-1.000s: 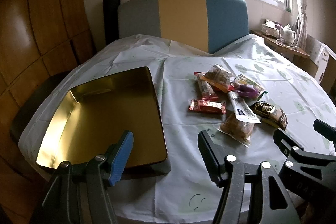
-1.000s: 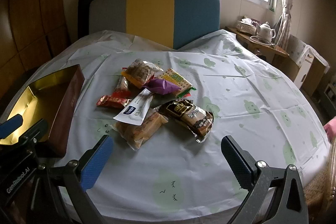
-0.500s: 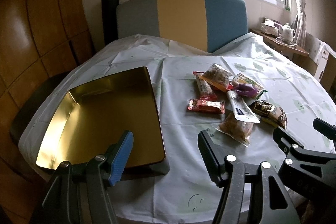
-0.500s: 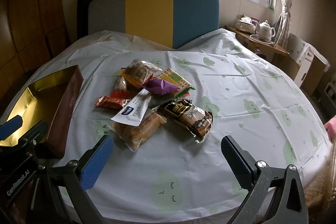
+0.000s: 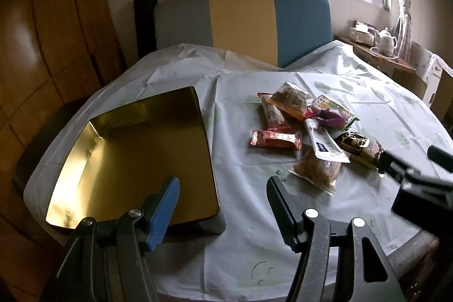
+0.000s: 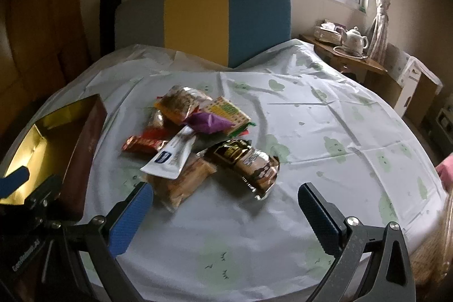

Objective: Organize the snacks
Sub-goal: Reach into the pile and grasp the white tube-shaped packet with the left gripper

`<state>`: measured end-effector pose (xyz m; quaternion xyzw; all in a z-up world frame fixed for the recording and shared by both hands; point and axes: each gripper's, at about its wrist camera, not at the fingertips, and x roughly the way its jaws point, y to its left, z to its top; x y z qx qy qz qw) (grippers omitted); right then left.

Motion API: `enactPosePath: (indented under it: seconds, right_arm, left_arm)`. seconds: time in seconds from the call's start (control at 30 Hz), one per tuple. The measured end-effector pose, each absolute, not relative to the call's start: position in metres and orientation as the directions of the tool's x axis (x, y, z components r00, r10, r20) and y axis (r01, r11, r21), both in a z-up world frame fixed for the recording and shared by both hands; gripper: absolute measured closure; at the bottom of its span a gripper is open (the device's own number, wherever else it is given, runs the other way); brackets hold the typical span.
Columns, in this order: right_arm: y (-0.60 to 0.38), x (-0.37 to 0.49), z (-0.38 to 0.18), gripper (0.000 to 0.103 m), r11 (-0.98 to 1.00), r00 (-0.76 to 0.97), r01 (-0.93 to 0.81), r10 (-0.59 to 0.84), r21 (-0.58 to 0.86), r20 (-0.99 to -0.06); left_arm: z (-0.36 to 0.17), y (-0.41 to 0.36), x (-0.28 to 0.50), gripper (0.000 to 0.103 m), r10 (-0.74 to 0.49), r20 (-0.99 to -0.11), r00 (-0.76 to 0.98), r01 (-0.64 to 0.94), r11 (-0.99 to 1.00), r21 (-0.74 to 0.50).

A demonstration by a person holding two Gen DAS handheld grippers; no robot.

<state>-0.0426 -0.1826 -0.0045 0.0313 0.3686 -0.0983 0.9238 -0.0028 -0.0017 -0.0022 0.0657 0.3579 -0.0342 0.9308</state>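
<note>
Two sets of fingers gape wide, both empty. My right gripper (image 6: 225, 212) sits nearer the snack pile (image 6: 198, 143), just ahead; the brown cake packet (image 6: 246, 163) runs diagonally rightward. My left gripper (image 5: 223, 205) straddles the gold tin's (image 5: 85, 160) corner.

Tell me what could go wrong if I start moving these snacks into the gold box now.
The snacks overlap: the white packet lies across the clear-wrapped pastry, so lifting the lower one may drag or flip others.

The dark chocolate-cake pack is glossy and puffy; the open right tongs could slip or crush it.

The gold box sits near the table edge, with the open left tongs beside it; a bump might shove it off.
</note>
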Motion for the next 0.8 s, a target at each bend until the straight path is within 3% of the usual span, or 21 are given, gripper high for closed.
enactPosePath:
  seconds: [0.53,0.67,0.8]
  right_arm:
    - [-0.287,0.034,0.035,0.0,0.982,0.683,0.18,-0.088,0.05,-0.725]
    - [-0.333,0.065,0.014,0.0,0.975,0.652,0.223,-0.128,0.027,-0.748]
    - [-0.367,0.071,-0.008,0.0,0.939,0.578,0.324,-0.098,0.117,-0.81]
  left_arm:
    - [-0.008,-0.016,0.011,0.038,-0.201,-0.734,0.649,0.275,0.961,-0.02]
    - [0.0,-0.019,0.03,0.038,-0.231,-0.751,0.619,0.326,0.945,-0.022]
    - [0.012,-0.025,0.059,0.038,-0.271,-0.777,0.567,0.373,0.926,-0.051]
